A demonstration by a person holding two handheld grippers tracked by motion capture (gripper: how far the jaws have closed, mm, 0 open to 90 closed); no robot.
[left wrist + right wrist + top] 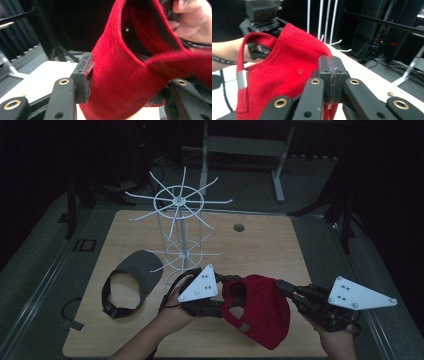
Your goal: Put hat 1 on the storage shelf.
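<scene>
A red cap (260,312) hangs over the table's front between my two grippers. My left gripper (223,296) has the cap's rear-opening side; a thick fold of red fabric (120,82) fills the wide gap between its jaws and presses against one pad (84,77). My right gripper (281,287) is shut on a thin pinch at the crown's edge, with the cap (287,72) spreading left of the closed pads (331,77). The right gripper view also shows the left gripper (258,50) reaching in under the cap's back band. A grey cap (131,275) lies on the table at the left.
A tall white wire rack (179,202) with radiating prongs stands on the wooden table (260,245) behind the left gripper. A small round hole (239,227) sits in the tabletop at the back. Dark stands and a metal frame surround the table.
</scene>
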